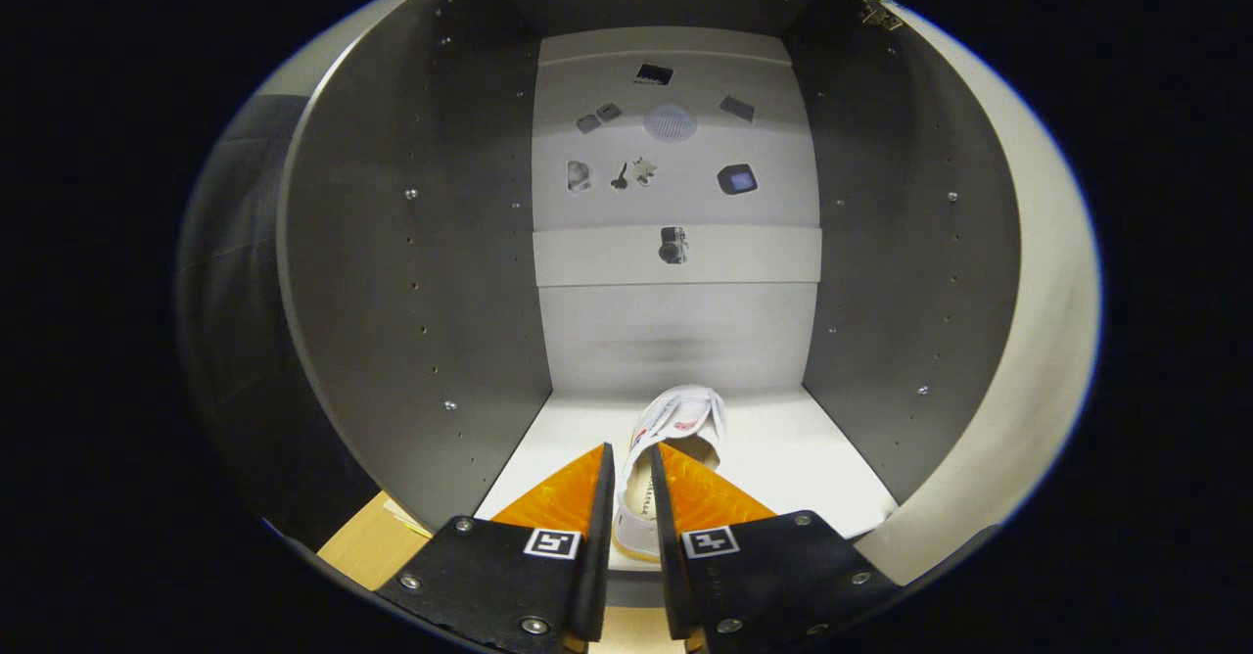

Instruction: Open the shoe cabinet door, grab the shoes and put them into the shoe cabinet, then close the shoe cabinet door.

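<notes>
A white sneaker (658, 458), pinched by the gripper (631, 468), is held inside the opened shoe cabinet (392, 272) at lower centre; release and door closing remain.

Shoe cabinet (411, 272): side panels are showing as smooth, matt board, dotted with small shiny metal screw heads and rows of drilled holes. Cabinet floor (783, 448) is reading as smooth, lightly satin laminate, catching the light brightly. Back panel (675, 331) is appearing flat and matt, with a raised cross-strip of the same finish.

Shoe (675, 419): upper is looking like woven cloth or canvas, matt; the sole edge is looking like smooth rubber.

Gripper (631, 473): its 2 fingers are pressing on the shoe's side wall; pads are showing a ribbed, rough texture, mounts are looking like matt plastic with metal screws.

Wooden surface (367, 546) beside the cabinet is appearing smooth and pale.
</notes>
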{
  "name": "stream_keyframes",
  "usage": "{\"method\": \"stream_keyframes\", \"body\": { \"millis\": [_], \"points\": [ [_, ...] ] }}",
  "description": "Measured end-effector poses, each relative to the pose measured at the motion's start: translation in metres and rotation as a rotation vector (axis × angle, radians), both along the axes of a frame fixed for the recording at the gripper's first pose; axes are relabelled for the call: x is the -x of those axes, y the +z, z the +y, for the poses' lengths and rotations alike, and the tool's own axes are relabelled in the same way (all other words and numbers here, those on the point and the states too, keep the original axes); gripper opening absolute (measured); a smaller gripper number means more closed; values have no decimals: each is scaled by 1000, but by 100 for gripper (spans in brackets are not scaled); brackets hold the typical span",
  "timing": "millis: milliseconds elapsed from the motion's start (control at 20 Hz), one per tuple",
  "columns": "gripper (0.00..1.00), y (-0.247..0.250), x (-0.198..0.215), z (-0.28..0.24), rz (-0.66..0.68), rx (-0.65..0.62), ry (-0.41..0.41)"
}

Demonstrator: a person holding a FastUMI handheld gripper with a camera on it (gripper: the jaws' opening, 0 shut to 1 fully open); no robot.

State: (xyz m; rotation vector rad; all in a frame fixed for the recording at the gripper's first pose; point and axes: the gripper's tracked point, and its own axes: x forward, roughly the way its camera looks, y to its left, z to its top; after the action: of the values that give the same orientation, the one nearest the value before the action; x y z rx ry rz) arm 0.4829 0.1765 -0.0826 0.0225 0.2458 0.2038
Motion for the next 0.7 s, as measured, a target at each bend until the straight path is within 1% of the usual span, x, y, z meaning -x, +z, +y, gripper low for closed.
{"method": "stream_keyframes", "body": {
  "millis": [200,300,400,600,700],
  "points": [
    [24,16,20,-8,-30,-9,-26],
    [24,23,37,-14,-46,-13,-36],
    [28,33,60,-17,-67,-2,-37],
    [29,55,117,-22,-107,16,-40],
    [30,68,148,-29,-135,13,-54]
  ]
}}
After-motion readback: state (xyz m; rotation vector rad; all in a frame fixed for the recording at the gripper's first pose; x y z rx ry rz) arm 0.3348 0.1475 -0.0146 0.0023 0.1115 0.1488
